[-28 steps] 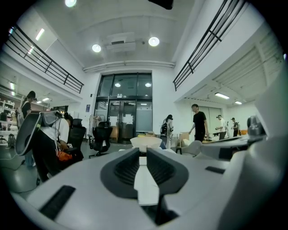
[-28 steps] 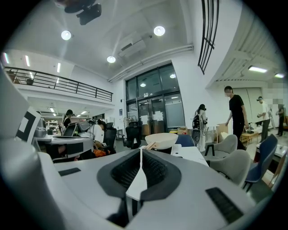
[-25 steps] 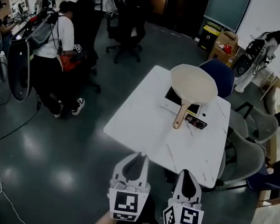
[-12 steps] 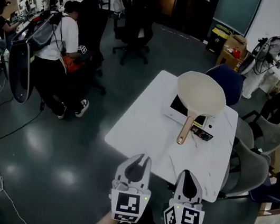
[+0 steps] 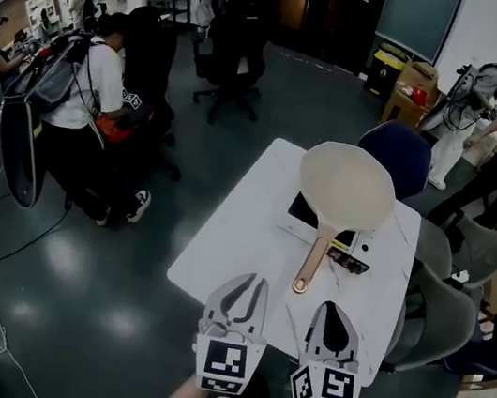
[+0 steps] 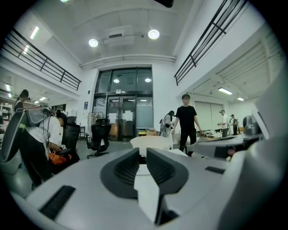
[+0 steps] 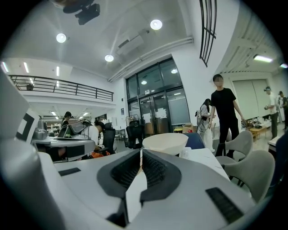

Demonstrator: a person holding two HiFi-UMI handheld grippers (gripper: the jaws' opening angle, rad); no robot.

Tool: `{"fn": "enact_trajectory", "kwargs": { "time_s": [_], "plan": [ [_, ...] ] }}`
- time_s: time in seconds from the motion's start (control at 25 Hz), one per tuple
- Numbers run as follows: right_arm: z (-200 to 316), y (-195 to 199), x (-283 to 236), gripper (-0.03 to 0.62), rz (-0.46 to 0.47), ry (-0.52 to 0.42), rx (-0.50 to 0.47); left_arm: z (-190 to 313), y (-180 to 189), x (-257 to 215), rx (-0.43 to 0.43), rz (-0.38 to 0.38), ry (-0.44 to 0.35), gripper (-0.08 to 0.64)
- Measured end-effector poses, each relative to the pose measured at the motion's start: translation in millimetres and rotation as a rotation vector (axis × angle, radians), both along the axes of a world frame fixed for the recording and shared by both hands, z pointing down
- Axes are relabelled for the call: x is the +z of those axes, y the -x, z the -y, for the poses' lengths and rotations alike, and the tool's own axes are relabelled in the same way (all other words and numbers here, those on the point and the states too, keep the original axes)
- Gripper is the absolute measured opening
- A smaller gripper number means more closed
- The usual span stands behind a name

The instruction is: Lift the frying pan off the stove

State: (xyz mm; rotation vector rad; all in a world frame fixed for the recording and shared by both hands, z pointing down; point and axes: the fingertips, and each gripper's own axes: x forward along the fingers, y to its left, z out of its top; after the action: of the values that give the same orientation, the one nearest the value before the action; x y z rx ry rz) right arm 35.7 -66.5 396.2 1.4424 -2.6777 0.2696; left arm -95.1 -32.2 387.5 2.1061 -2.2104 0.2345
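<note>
1. The left gripper (image 5: pixel 250 284) is held low at the near edge of the table (image 5: pixel 232 238). Its jaws are seen pressed together, with nothing caught between them.
2. The right gripper (image 5: pixel 336 309) is held just beside it, likewise closed and empty. Both are pointed across the table.
3. The frying pan (image 5: pixel 346 187) is found further back, toward the right of the table, resting on the stove (image 5: pixel 297 213). Its handle (image 5: pixel 310 263) is turned back toward the gap between the two grippers, and the handle's end lies near the jaw tips but apart from them.
4. The approach is judged to be the step in hand. The pan has not yet been touched and no lifting has begun.
5. For the next move, the jaws of one gripper would have to be opened, brought round the handle and closed firmly on it. Because the pan is wide and the handle long, tipping is a risk, so support from the second gripper may be needed before the pan is raised clear of the stove.
6. Compared with a second ago, the table and pan are seen much nearer. The table's near edge was then well ahead of the jaw tips and is now reached by them. The jaws were closed then as now, and the pan has not shifted on the stove.
</note>
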Motion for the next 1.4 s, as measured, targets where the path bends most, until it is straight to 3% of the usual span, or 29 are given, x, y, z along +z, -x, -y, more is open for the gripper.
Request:
{"fn": "enact_trajectory", "kwargs": {
  "time_s": [0.72,0.88,1.04,1.2,1.4],
  "plan": [
    [103,15,13,0.023,0.000,0.065,-0.022,112,10,11,0.045,-0.036,0.062,0.058],
    [103,18,20,0.023,0.020,0.138,-0.048,121,8,13,0.077,-0.059,0.087,0.058],
    [101,19,30,0.024,0.096,0.213,-0.082,129,4,19,0.116,-0.072,0.112,0.058],
    [96,19,36,0.024,0.154,0.261,-0.127,135,-1,25,0.183,-0.125,0.125,0.058],
    [90,25,54,0.025,0.228,0.390,-0.160,149,-2,42,0.263,-0.178,0.181,0.058]
  ]
}}
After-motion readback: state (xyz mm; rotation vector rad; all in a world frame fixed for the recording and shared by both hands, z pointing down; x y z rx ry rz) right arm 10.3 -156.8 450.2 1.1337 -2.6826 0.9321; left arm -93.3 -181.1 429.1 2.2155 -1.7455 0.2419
